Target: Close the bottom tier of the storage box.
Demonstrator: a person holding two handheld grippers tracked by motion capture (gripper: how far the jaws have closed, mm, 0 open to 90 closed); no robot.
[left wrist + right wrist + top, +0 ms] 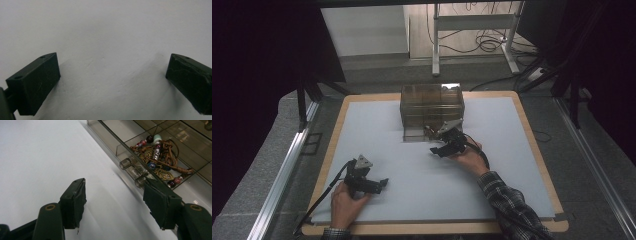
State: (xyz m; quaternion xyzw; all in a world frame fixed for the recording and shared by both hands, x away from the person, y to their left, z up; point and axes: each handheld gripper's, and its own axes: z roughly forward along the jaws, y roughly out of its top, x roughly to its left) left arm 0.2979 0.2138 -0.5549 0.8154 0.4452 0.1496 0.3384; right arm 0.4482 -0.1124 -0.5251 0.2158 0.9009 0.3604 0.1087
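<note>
A smoky clear drawer box (pixel 432 101) stands at the far middle of the pale mat (pixel 507 165). Its bottom drawer (pixel 416 133) is pulled out toward me. In the right gripper view the drawer (pixel 117 138) has a clear bar handle (pixel 132 171) and holds a beaded cord necklace (pixel 160 155). My right gripper (pixel 437 148) (pixel 113 186) is open just in front of the drawer, its right jaw beside the handle, with nothing between the pads. My left gripper (pixel 383 183) (pixel 112 60) rests wide open over bare mat at the near left.
The mat lies on a wooden board (pixel 337 130) with grey padding around it. Metal rails (pixel 287 165) run along both sides. A desk frame and loose cables (pixel 492 42) stand on the floor beyond the table.
</note>
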